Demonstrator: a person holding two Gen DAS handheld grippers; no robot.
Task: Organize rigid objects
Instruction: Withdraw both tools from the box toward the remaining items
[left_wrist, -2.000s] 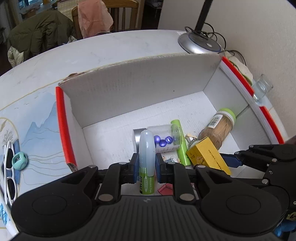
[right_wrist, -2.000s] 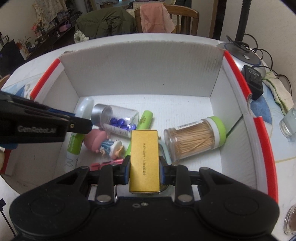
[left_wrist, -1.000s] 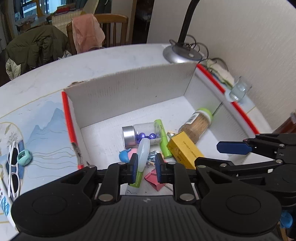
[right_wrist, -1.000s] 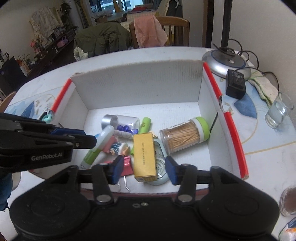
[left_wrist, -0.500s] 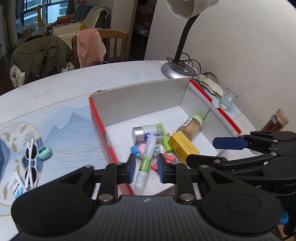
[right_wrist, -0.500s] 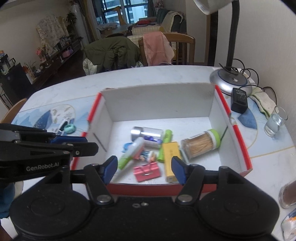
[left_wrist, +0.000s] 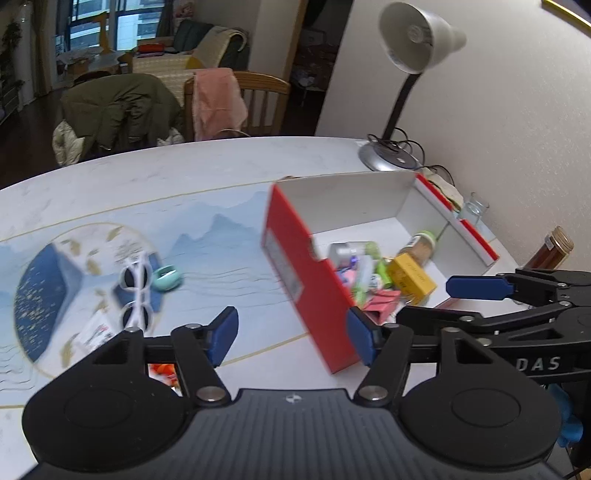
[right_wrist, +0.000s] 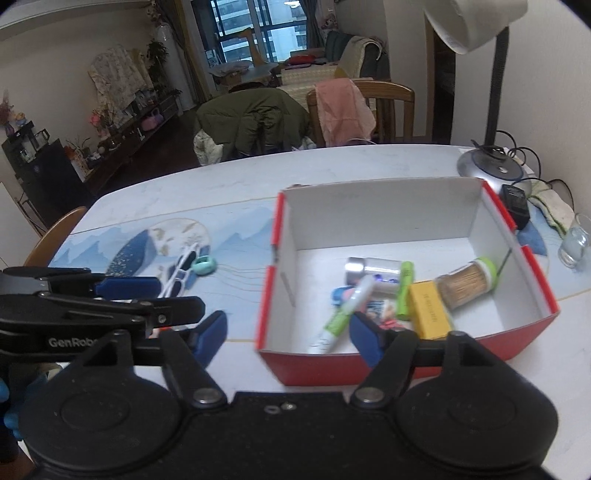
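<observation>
Between my left gripper (left_wrist: 291, 334) and right gripper (right_wrist: 288, 336) nothing sits, jaws opening; beyond, near the table's left edge, the stiff, light sunglasses (right_wrist: 181, 271) seem best pinched at the bridge, lenses scratch-prone.

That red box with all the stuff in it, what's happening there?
A person is tidying small things into the red box with a gripper in each hand. The yellow packet, the white-and-green tube and the toothpick jar already lie inside. Neither the left gripper nor the right gripper holds anything, and both sets of jaws are opening. White sunglasses and a teal ring lie on the table, outside the box.
</observation>
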